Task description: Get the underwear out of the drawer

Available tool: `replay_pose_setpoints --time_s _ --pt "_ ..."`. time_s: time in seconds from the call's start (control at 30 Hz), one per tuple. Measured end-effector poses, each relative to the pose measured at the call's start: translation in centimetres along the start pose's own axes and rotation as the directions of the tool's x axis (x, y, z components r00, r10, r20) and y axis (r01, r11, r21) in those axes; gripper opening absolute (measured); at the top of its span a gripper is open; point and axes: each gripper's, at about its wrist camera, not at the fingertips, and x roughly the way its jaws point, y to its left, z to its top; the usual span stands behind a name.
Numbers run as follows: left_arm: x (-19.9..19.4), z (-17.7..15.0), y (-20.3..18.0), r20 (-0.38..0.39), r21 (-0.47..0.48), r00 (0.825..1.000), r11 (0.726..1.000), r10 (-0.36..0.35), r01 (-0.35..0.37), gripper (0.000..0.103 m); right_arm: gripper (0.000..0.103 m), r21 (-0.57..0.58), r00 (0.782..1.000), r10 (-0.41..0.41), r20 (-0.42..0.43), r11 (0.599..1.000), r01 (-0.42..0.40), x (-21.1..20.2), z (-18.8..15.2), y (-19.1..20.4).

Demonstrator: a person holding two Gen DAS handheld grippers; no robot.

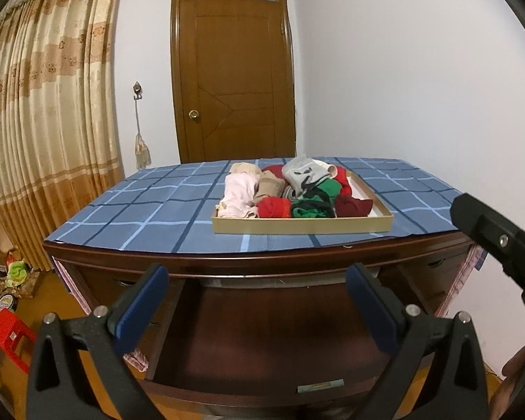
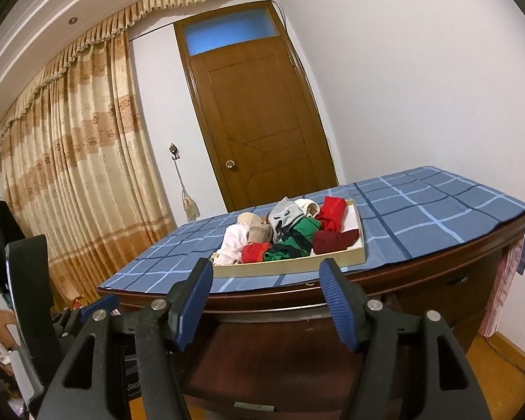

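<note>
Below the front edge of the surface, in the left wrist view, the dark wooden drawer (image 1: 262, 332) stands pulled out and looks bare inside; the left claw (image 1: 257, 301) hangs over it released, blue pads wide apart, nothing between them; the shallow tan cardboard tray (image 1: 301, 224) heaped with rolled underwear in pink, beige, red, green, grey and maroon (image 1: 294, 192) sits on the blue checked cloth (image 1: 140, 210) near the front edge, right of centre. From the right wrist view, the right claw (image 2: 266, 301) is likewise released and empty, aimed at the tray's front wall; my judgement is that the removal is largely done, so both claws should draw clear without snagging the cloth's overhang.
</note>
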Motion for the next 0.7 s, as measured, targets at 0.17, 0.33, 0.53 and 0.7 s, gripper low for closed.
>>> replay_pose_setpoints --time_s 0.17,0.33,0.53,0.7 --pt "-0.02 -0.02 0.02 -0.001 0.002 1.0 1.0 0.0 0.0 0.103 0.072 0.006 1.0 0.0 -0.002 1.0 0.0 0.19 -0.04 -0.26" --pt "-0.05 -0.03 0.02 -0.001 0.002 1.0 1.0 0.002 -0.002 0.103 0.072 0.004 1.0 0.0 -0.004 1.0 0.0 0.18 -0.12 -0.23" --pt "-0.16 -0.1 0.17 -0.001 0.001 1.0 1.0 0.003 -0.003 0.103 0.073 0.005 1.0 0.003 -0.012 1.0 -0.003 0.23 -0.23 -0.1" --pt "-0.13 -0.11 0.13 -0.005 0.0 1.0 1.0 0.002 -0.002 0.103 0.073 0.005 1.0 0.002 -0.012 1.0 -0.002 0.26 -0.2 -0.08"
